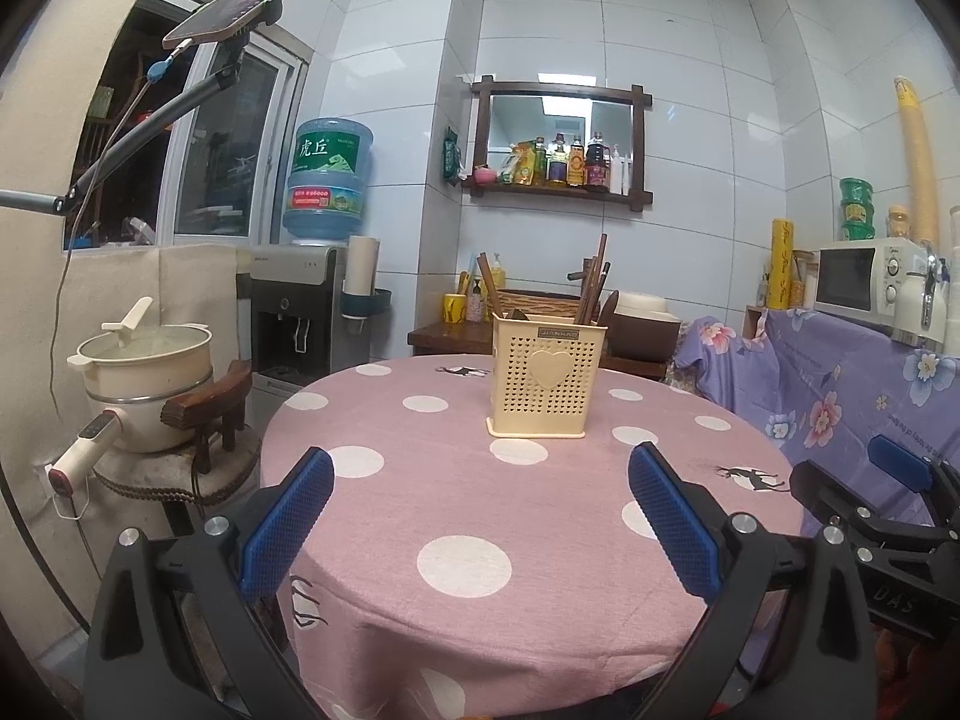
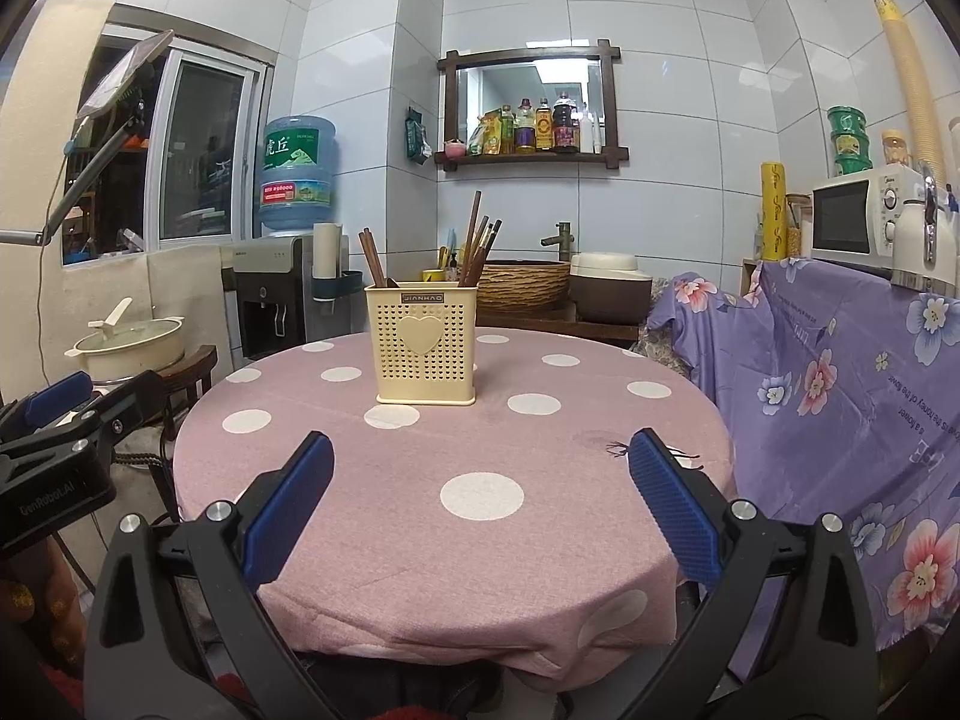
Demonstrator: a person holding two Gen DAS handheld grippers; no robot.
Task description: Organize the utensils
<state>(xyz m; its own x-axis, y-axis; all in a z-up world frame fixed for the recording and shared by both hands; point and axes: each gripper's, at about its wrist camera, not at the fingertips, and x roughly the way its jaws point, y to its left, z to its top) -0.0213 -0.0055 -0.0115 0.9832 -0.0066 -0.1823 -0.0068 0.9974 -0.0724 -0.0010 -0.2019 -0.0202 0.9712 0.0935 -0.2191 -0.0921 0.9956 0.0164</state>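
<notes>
A cream perforated utensil holder (image 1: 547, 375) (image 2: 426, 342) with a heart on its front stands upright on the round table (image 1: 480, 540) (image 2: 540, 540) under a pink polka-dot cloth. Brown chopsticks (image 1: 594, 282) (image 2: 477, 246) and other dark utensils stick out of its compartments. My left gripper (image 1: 480, 516) hangs open over the near table edge, well short of the holder, with nothing between its blue pads. My right gripper (image 2: 480, 504) is also open and empty, near the front of the table. The right gripper (image 1: 894, 498) shows at the right edge of the left wrist view.
A cream pot (image 1: 144, 372) sits on a stool left of the table beside a wooden chair back (image 1: 210, 402). A water dispenser (image 1: 312, 276) stands behind. A purple floral cloth (image 2: 840, 390) covers a counter on the right, with a microwave (image 2: 864, 222) on it.
</notes>
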